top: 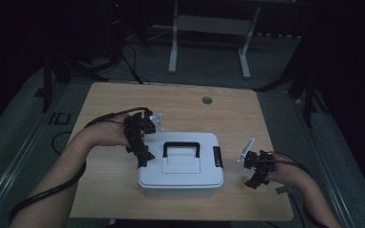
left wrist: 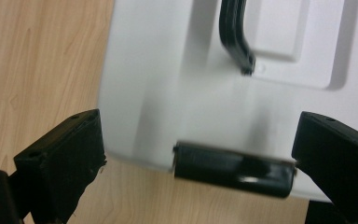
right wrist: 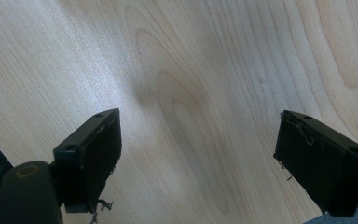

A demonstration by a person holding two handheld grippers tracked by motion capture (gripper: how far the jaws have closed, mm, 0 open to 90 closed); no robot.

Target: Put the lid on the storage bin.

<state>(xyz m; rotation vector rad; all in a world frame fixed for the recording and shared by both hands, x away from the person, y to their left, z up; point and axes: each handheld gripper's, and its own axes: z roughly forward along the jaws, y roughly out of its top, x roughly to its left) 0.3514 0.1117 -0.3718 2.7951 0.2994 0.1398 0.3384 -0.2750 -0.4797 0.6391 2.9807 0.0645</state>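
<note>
Black latch on the near short end of the white storage box sits between the wide-open, empty jaws of the left gripper, straight ahead of it. Box mid-table, long axis running across, handle on top. Right gripper, also released, hangs near the far end, over bare wood.

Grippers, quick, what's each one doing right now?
Left gripper: open, astride the white box's black latch, not gripping it.
Right gripper: open, holding nothing.
</note>
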